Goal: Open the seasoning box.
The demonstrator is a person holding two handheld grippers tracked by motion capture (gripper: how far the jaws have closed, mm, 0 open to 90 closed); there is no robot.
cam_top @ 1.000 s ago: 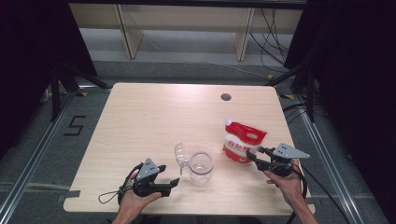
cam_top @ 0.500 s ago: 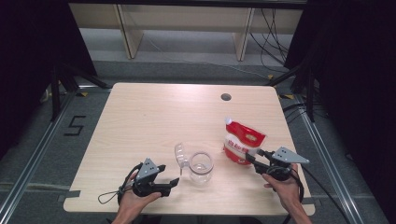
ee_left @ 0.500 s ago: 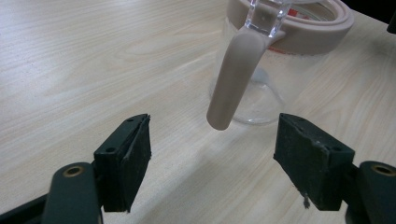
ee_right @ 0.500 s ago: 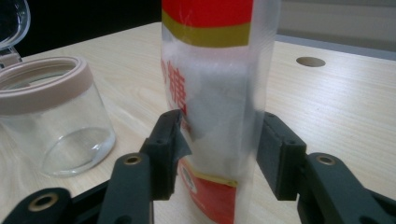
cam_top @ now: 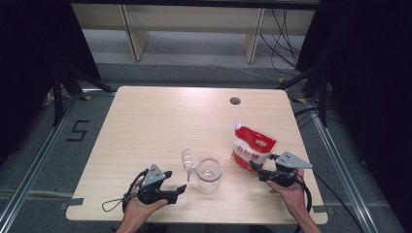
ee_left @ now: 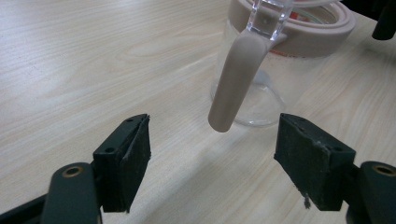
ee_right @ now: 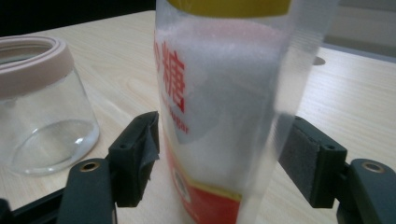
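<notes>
The right gripper [ee_right: 219, 154] has just been opening, jaws spread around the sugar pouch [ee_right: 224, 107] (standing, unpoured); the glass jar [cam_top: 209, 174] sits open and empty; the left gripper [ee_left: 215, 163] gapes idle.

Both grippers [cam_top: 179, 190] [cam_top: 256, 169] gape (right jaws just widened).

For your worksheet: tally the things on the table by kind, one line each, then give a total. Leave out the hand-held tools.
Glass jar with its hinged lid open: 1
Red and white pouch of white granules: 1
Total: 2
</notes>
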